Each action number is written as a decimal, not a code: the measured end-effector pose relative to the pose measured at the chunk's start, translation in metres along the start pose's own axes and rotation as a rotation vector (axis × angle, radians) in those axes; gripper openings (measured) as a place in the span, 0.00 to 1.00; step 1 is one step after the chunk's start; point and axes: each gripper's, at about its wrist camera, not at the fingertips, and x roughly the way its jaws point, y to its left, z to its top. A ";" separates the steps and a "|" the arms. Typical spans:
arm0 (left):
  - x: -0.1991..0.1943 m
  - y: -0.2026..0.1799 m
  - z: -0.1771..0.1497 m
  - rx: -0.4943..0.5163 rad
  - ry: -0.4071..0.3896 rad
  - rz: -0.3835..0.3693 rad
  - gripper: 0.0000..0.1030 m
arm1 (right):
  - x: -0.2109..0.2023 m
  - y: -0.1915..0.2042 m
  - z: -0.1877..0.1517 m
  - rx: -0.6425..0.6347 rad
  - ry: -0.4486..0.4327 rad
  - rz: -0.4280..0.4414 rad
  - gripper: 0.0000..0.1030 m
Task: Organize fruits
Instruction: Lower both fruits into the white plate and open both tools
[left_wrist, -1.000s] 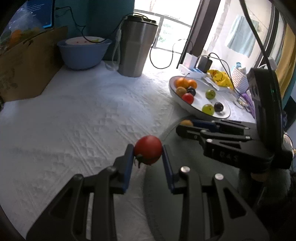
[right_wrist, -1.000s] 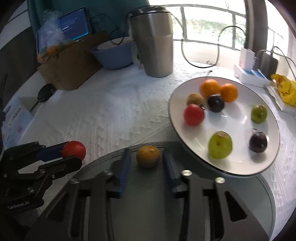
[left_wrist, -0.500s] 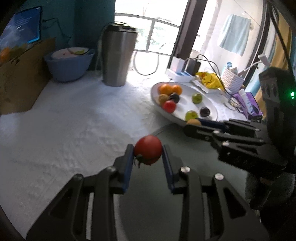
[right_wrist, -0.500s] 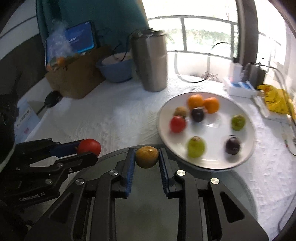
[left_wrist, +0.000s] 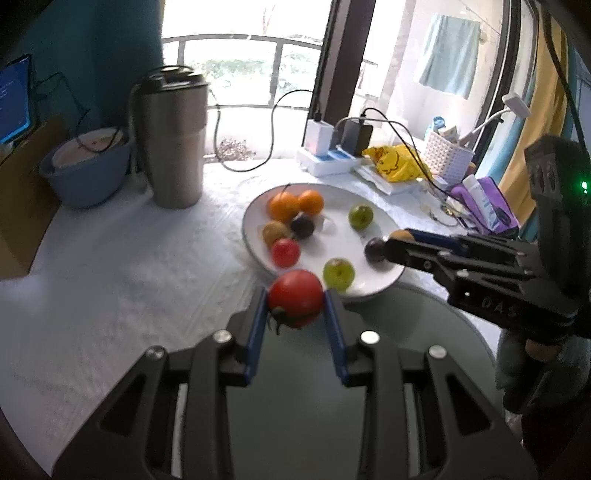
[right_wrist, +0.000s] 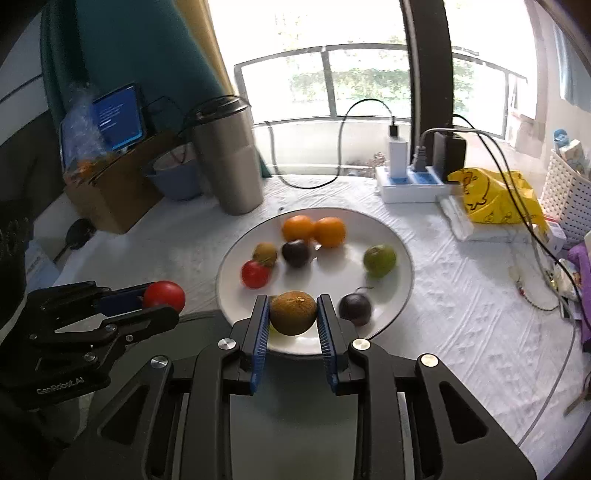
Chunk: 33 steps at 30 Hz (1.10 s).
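Note:
My left gripper (left_wrist: 295, 301) is shut on a red tomato (left_wrist: 295, 297) and holds it in the air just short of the near rim of the white plate (left_wrist: 332, 236). My right gripper (right_wrist: 293, 314) is shut on a brown-green round fruit (right_wrist: 293, 312) and holds it over the plate's (right_wrist: 402, 280) near edge. The plate carries two oranges (right_wrist: 314, 230), two dark plums, green fruits, a red tomato (right_wrist: 255, 274) and a brown fruit. The right gripper shows at the right of the left wrist view (left_wrist: 397, 242); the left gripper shows at the left of the right wrist view (right_wrist: 162, 299).
A steel tumbler (left_wrist: 173, 140) and a blue bowl (left_wrist: 86, 173) stand at the back left by a cardboard box (right_wrist: 110, 192). A power strip with chargers (right_wrist: 413, 184), a yellow bag (right_wrist: 495, 199) and a white basket (right_wrist: 569, 192) lie at the back right. A dark round tray (left_wrist: 406, 369) lies under both grippers.
Both grippers have lifted and moved toward the plate with their fruits. The right gripper, open around the brown fruit a second ago, has shut on it and raised it over the plate's rim.

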 end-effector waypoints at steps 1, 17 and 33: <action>0.005 -0.002 0.003 0.004 0.002 -0.001 0.31 | 0.001 -0.003 0.001 0.003 -0.003 -0.002 0.27; 0.054 -0.008 0.024 0.006 0.066 -0.020 0.32 | 0.037 -0.029 0.011 0.028 0.024 -0.012 0.27; 0.023 -0.010 0.021 -0.021 0.025 0.013 0.52 | 0.011 -0.019 0.014 0.014 -0.017 -0.029 0.38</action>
